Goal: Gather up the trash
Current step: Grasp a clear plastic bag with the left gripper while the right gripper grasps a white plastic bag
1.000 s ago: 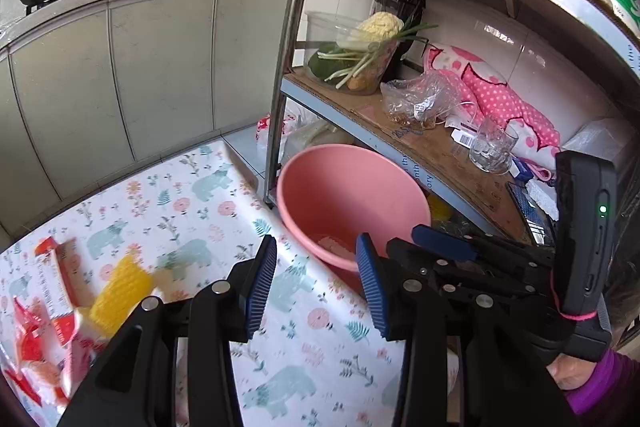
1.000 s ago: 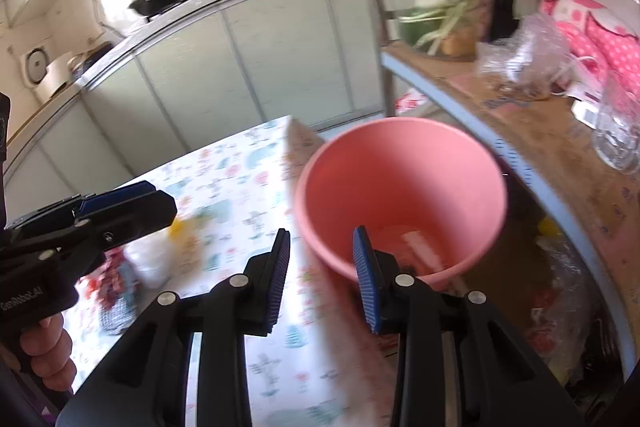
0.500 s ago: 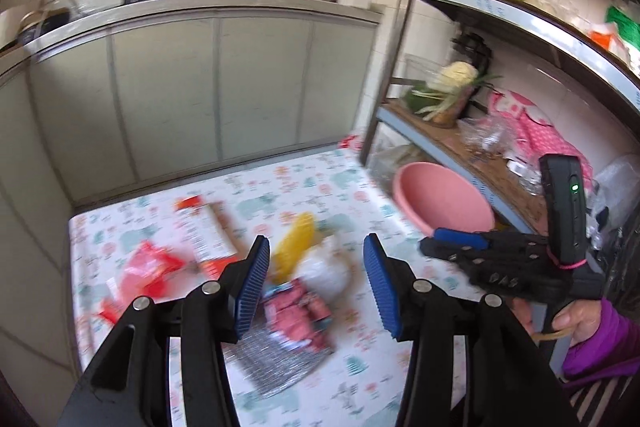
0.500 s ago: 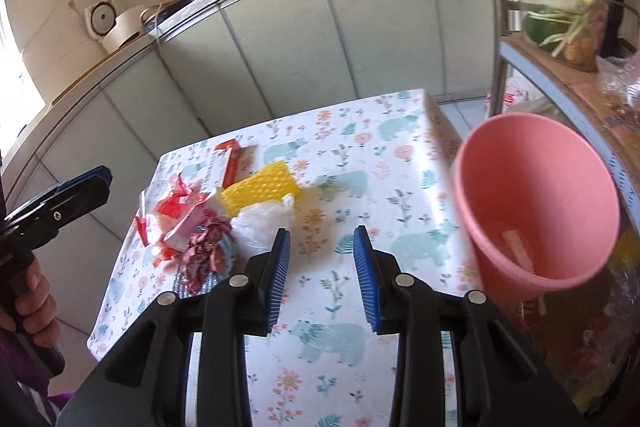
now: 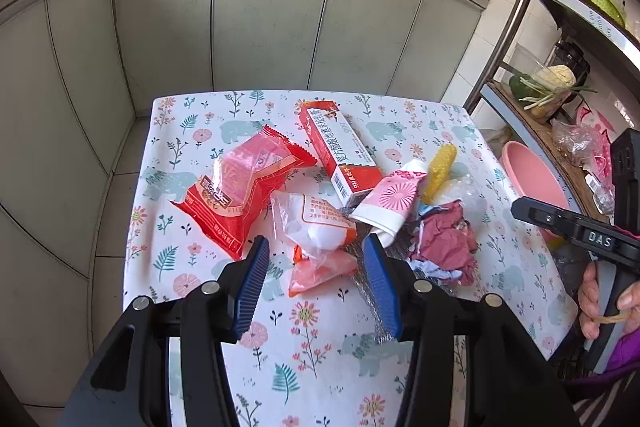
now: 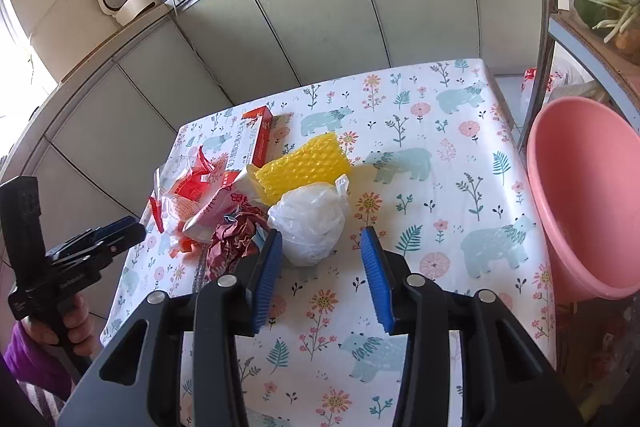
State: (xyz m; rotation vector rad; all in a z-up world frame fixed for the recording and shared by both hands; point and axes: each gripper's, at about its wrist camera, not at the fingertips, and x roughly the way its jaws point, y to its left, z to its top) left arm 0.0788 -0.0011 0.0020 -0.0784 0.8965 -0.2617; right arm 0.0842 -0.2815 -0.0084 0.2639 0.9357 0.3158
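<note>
Trash pile is lying mid-worktop. White plastic bag wad is sitting just ahead of right tongs, jaws opening, nothing gripped. Left tongs are hanging released over orange-white wrapper. Pink bin is waiting rightward.

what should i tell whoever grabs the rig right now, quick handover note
Left tongs: open, empty, over the orange-and-clear wrapper.
Right tongs: opening, empty, the white plastic bag just ahead.
Trash heaped on the table: red wrapper, red-and-white box, yellow bubble wrap, crumpled maroon paper.
Pink bin stands off the table's right edge.
Done: its contents can't be judged.
Left: bin the whole pile.
</note>
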